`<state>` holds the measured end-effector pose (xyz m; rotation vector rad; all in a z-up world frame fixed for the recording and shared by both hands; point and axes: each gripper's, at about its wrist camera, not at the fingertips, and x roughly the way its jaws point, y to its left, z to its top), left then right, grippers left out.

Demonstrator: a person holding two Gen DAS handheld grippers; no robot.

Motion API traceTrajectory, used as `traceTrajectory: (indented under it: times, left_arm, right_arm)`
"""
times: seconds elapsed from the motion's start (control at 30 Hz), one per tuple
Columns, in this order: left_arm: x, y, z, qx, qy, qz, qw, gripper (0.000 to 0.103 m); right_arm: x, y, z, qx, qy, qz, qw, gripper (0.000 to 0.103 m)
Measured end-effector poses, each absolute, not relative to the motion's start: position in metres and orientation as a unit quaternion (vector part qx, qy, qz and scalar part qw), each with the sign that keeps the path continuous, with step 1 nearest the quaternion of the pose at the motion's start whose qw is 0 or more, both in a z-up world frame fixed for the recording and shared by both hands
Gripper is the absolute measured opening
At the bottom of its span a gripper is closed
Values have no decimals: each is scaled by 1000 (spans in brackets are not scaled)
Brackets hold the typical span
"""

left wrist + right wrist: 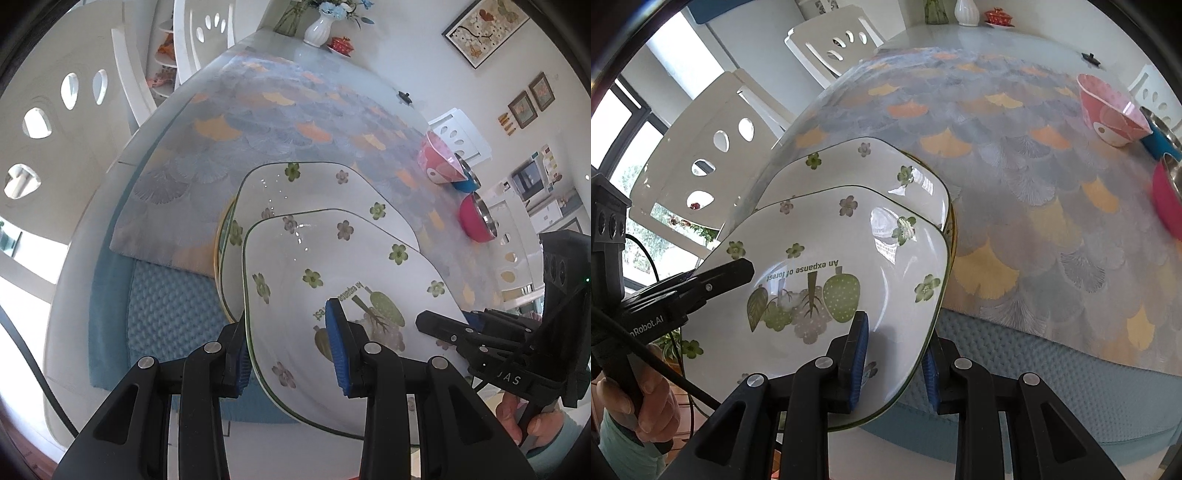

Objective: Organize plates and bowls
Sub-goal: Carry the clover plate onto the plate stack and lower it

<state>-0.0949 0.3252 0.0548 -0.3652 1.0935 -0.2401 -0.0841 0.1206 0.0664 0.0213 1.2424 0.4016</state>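
A white square plate with flowers and a forest print (332,266) (820,258) is held up between both grippers. My left gripper (291,350) is shut on its left rim; it shows in the right wrist view (738,269). My right gripper (894,354) is shut on its right rim; it shows in the left wrist view (436,325). A second flowered plate (303,188) (849,166) lies just beyond and below on the table, on a yellow-rimmed plate (218,251). A pink patterned bowl (437,158) (1108,110), a blue bowl (469,181) (1161,138) and a magenta bowl (476,218) (1167,199) stand at the right.
A fan-patterned cloth (258,122) (1015,166) covers the table over a blue mat (166,306) (1034,365). White chairs (48,122) (713,147) stand at the left. A white vase (317,29) and red teacup (341,44) stand at the far end.
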Motion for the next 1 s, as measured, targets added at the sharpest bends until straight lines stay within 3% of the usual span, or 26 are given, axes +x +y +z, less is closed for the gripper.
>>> traceTrajectory:
  times: [1.0]
  left_arm:
    - [-56,347,66,-138,519,-56,841,37]
  right_arm:
    - [-84,141,68,-31,590,166,790,29]
